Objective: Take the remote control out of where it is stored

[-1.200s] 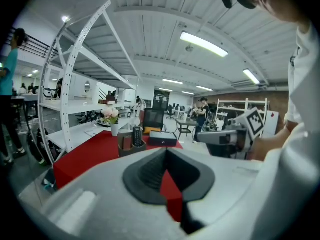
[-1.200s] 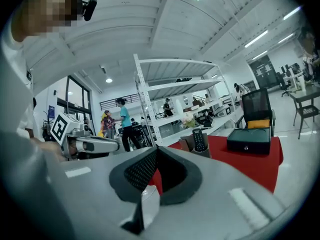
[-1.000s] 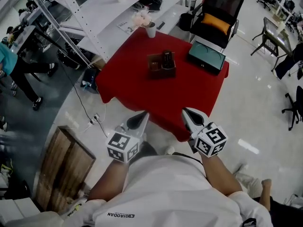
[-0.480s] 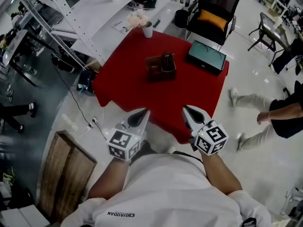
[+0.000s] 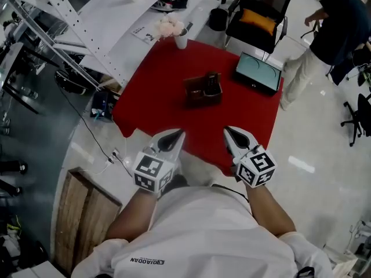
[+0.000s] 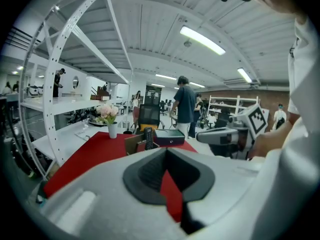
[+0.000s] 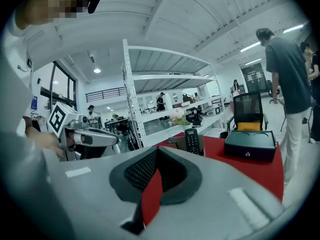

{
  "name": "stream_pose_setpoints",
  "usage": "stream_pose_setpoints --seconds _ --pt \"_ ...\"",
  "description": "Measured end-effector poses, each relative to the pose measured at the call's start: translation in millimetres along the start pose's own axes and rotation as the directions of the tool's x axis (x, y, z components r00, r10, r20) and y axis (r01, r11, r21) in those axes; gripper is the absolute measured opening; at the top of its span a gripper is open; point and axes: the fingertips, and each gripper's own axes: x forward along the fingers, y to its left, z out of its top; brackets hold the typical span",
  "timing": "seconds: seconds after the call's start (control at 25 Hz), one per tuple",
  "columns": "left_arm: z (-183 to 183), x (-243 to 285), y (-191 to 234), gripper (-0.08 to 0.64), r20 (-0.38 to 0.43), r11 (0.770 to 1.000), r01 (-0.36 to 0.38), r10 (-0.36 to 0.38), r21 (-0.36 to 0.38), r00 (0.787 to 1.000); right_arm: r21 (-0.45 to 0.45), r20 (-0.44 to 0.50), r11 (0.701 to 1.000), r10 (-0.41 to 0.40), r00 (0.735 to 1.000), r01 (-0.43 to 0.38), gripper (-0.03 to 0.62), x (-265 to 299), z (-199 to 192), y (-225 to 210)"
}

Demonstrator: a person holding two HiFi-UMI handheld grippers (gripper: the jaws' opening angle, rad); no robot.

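Observation:
A black remote control [image 5: 212,81] stands upright in a brown wooden holder [image 5: 202,91] near the middle of the red table [image 5: 156,97]. It also shows as a dark keypad, the remote [image 6: 148,138] in the left gripper view and the remote [image 7: 192,140] in the right gripper view, far ahead of both sets of jaws. My left gripper [image 5: 173,135] and right gripper [image 5: 231,134] hover side by side over the table's near edge, well short of the holder. Both are shut with nothing in them: left gripper [image 6: 166,150], right gripper [image 7: 156,149].
A dark green box [image 5: 258,72] lies at the table's far right. A white cup of flowers [image 5: 181,36] stands at the far edge. Behind are a black chair with an orange cushion [image 5: 259,11], white shelving [image 5: 87,25] on the left, and a person [image 5: 327,28] walking at the right.
Both grippers have moved forward and now reach over the table's near edge; the holder looks nearer. A person has walked from the right side toward the far right.

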Motion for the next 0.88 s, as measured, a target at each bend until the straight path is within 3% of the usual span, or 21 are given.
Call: stream_pose_setpoints --seconds 0.52,0.88 --pt "-14.6 27.1 86.7 0.003 -0.056 0.999 0.041 -0.041 -0.001 0.998 -0.063 -0.082 0.993 -0.109 0.991 0.104 0.015 98.3 -23.4 -9.4" --pt "-28.3 40.2 128.5 0.003 -0.097 0.997 0.072 -0.071 0.001 0.993 -0.070 -0.149 0.979 -0.199 0.969 0.191 0.106 167.7 -54.8 -33.5"
